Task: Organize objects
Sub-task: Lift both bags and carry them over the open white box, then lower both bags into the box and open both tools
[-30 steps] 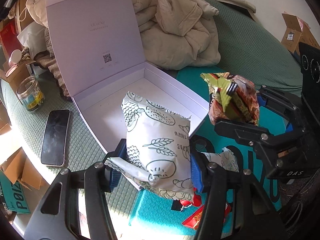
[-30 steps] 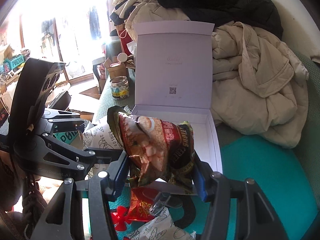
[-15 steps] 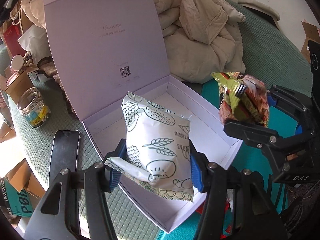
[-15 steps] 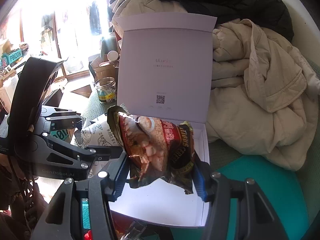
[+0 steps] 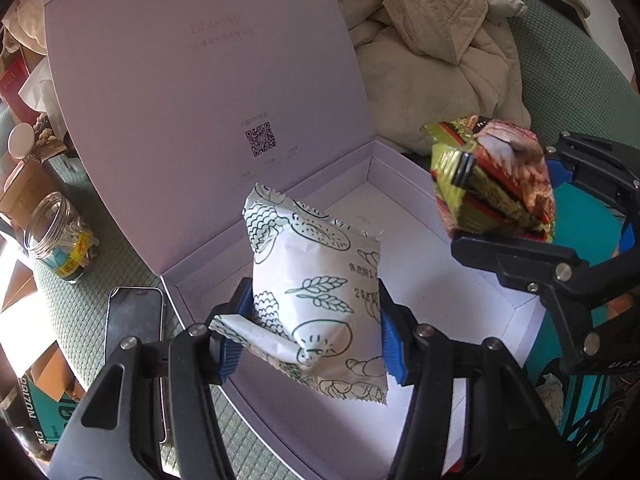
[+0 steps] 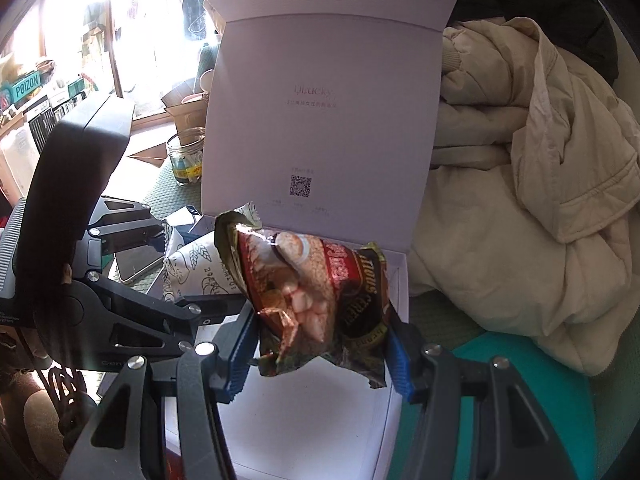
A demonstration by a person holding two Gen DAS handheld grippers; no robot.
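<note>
My left gripper (image 5: pixel 310 330) is shut on a white snack packet (image 5: pixel 320 280) printed with bread drawings, and holds it over the open lilac box (image 5: pixel 424 280). The box's lid (image 5: pixel 200 100) stands upright behind it. My right gripper (image 6: pixel 320 350) is shut on a red and green cereal packet (image 6: pixel 316 292) and hangs above the same box (image 6: pixel 312 420). In the left wrist view the cereal packet (image 5: pixel 496 184) and the right gripper (image 5: pixel 520 256) show at the right. The white packet (image 6: pixel 200 268) and the left gripper (image 6: pixel 132 308) appear at the left of the right wrist view.
A phone (image 5: pixel 134 344) lies left of the box on the green cushion (image 5: pixel 80 312), with a glass jar (image 5: pixel 60 236) beyond it. Beige jackets (image 6: pixel 520 200) are heaped behind and to the right. A teal mat (image 5: pixel 580 208) lies right of the box. Cardboard boxes crowd the far left.
Both grippers have carried their packets forward and down, from over the teal mat to above the box's inside. The box and its lid now fill far more of both views.
</note>
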